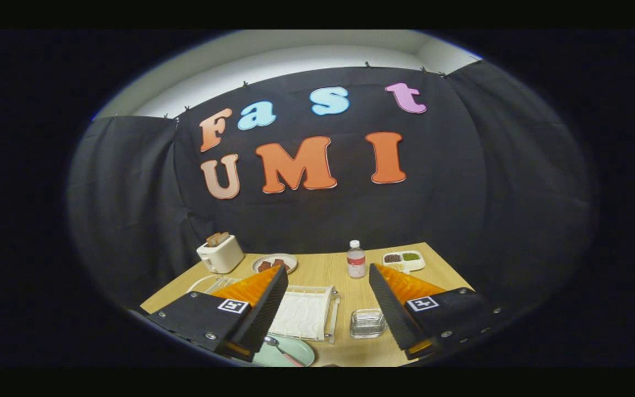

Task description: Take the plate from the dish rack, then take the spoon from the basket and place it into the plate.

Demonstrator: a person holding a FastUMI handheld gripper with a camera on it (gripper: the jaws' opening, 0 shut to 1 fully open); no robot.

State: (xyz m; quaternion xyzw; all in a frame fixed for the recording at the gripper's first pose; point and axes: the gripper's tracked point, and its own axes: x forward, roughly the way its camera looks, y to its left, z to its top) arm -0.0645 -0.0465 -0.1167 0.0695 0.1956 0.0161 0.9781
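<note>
We see the gripper [326,284] with fingers spread wide, holding nothing. Between them lies one white dish rack [302,312]; just behind it, one pale green plate [290,353] holds one spoon [280,348], both partly cut off by the left finger. One glass dish [367,323] beside the right finger. Beyond: one toaster [220,253] with bread, one small plate [274,263] of brown food, one bottle [356,259], one three-part tray [403,259] of grains. Basket hard to make out.

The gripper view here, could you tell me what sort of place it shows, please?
Most likely a staged kitchen tabletop in a recording booth: a wooden table with a toaster holding bread, a white dish rack and a plate with a spoon, black cloth behind. The gripper hangs open above.
</note>
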